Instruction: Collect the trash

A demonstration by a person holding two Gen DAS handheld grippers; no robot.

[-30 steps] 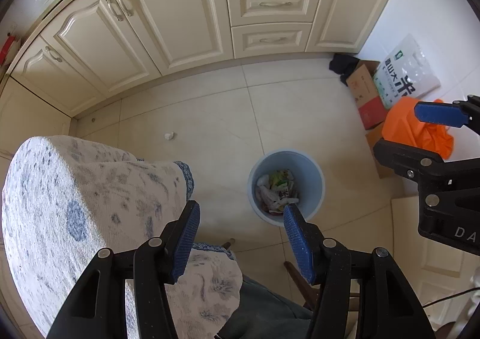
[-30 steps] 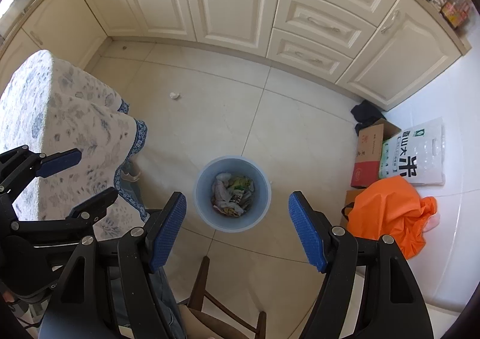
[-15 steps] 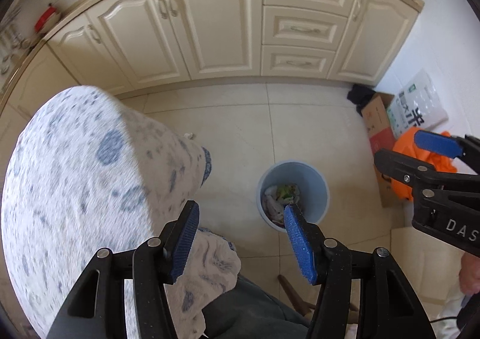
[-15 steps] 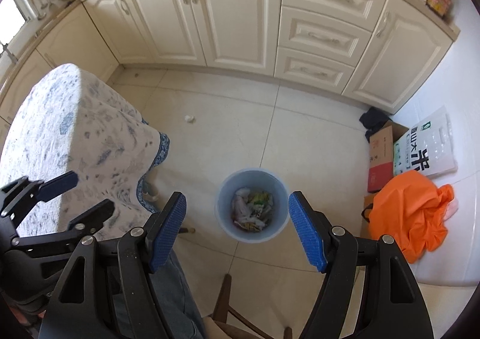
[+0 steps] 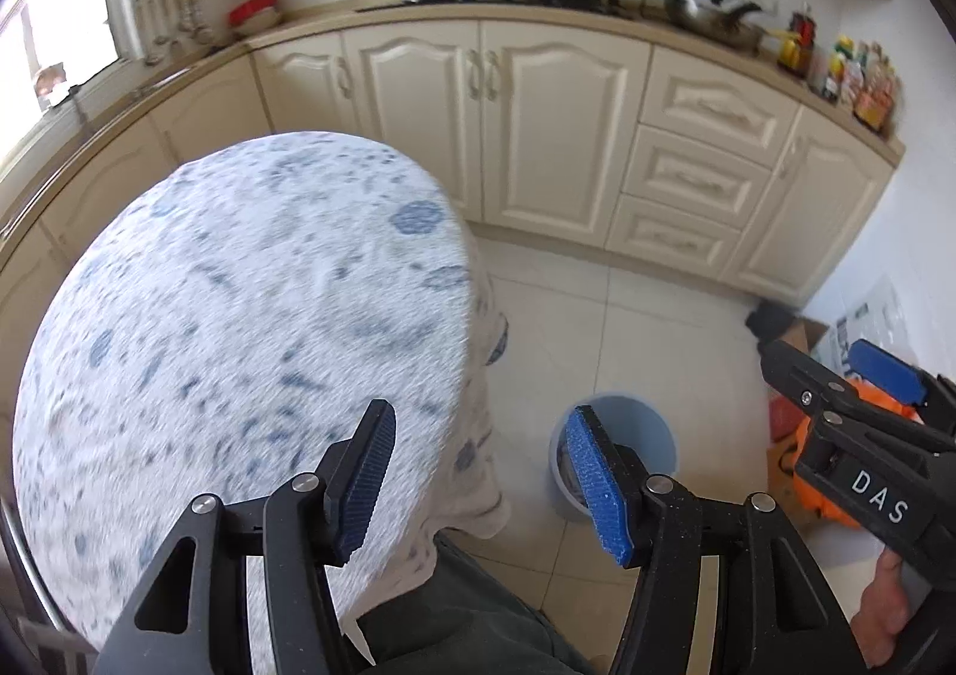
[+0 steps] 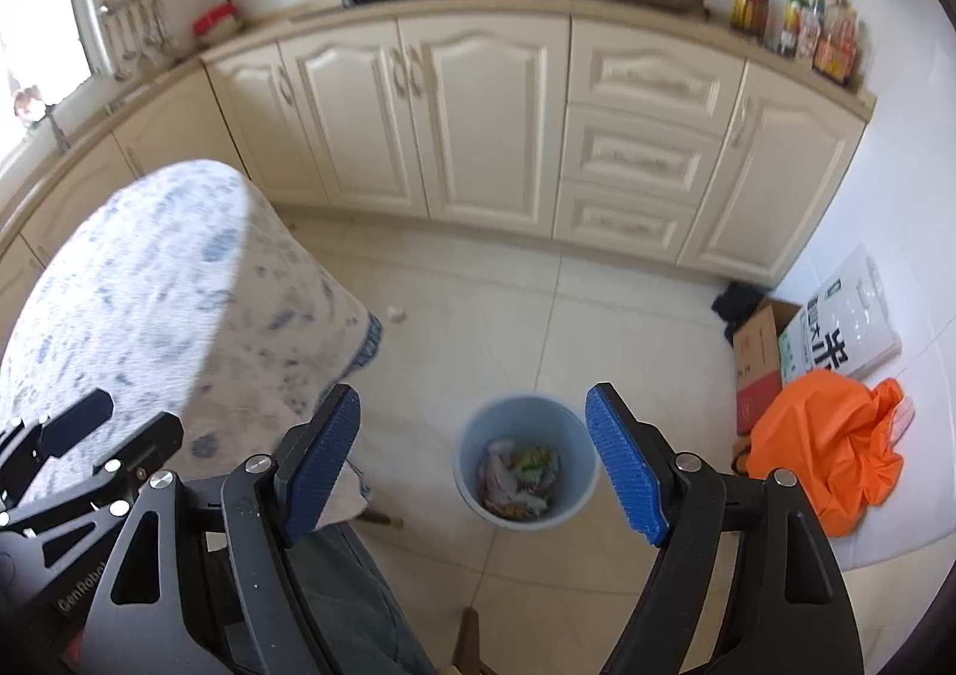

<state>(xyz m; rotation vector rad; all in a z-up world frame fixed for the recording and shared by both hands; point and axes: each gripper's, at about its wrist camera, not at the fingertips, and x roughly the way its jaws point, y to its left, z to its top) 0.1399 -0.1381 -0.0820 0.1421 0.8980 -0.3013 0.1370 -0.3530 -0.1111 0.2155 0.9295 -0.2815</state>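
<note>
Two black hand-held tools with blue ribbed pads hang over a kitchen floor, both tilted downward. The left tool (image 5: 481, 475) has its jaws parted about halfway, with nothing between them. The right tool (image 6: 472, 457) has just been opening its jaws; they stand wide, and nothing is held.

The light blue trash bin (image 6: 526, 460) stands on the tiled floor, below and just ahead of the right tool, framed between its pads. Crumpled wrappers and paper lie inside the bin. From the left tool, the bin sits behind its right pad. A small white scrap (image 6: 395, 313) lies on the floor well ahead of the right tool, near the hanging edge of a blue-flowered tablecloth (image 5: 239, 316) that covers the round surface to the left. An orange bag (image 6: 827, 442) sits to the right.
</note>
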